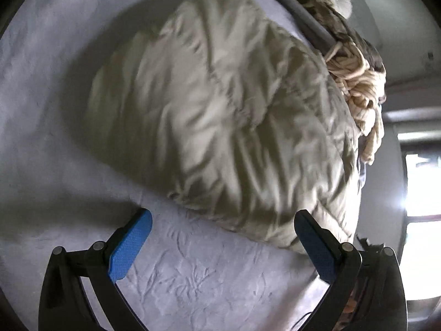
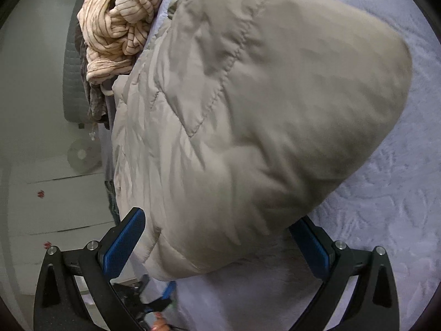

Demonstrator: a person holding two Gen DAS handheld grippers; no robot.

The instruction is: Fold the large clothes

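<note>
A bulky beige quilted jacket (image 1: 220,115) lies bunched on a pale lavender bedspread (image 1: 193,270). My left gripper (image 1: 222,213) is open just above the bedspread at the jacket's near edge. Its blue pads (image 1: 129,245) hold nothing, and the right-hand pad stands close beside the jacket's hem. In the right wrist view the jacket (image 2: 261,115) fills most of the frame. My right gripper (image 2: 219,216) stands wide open around the jacket's near folded edge, which bulges between the fingers and hides part of the right pad (image 2: 311,248). The pads do not visibly press on the fabric.
A heap of cream striped knitwear (image 2: 121,22) over darker clothes lies at the bed's far edge (image 1: 355,82), beside a grey bar (image 1: 300,11). Off the bed are white cabinet fronts (image 2: 55,193) and a bright window (image 1: 421,220). Bedspread (image 2: 386,193) stretches away to the right.
</note>
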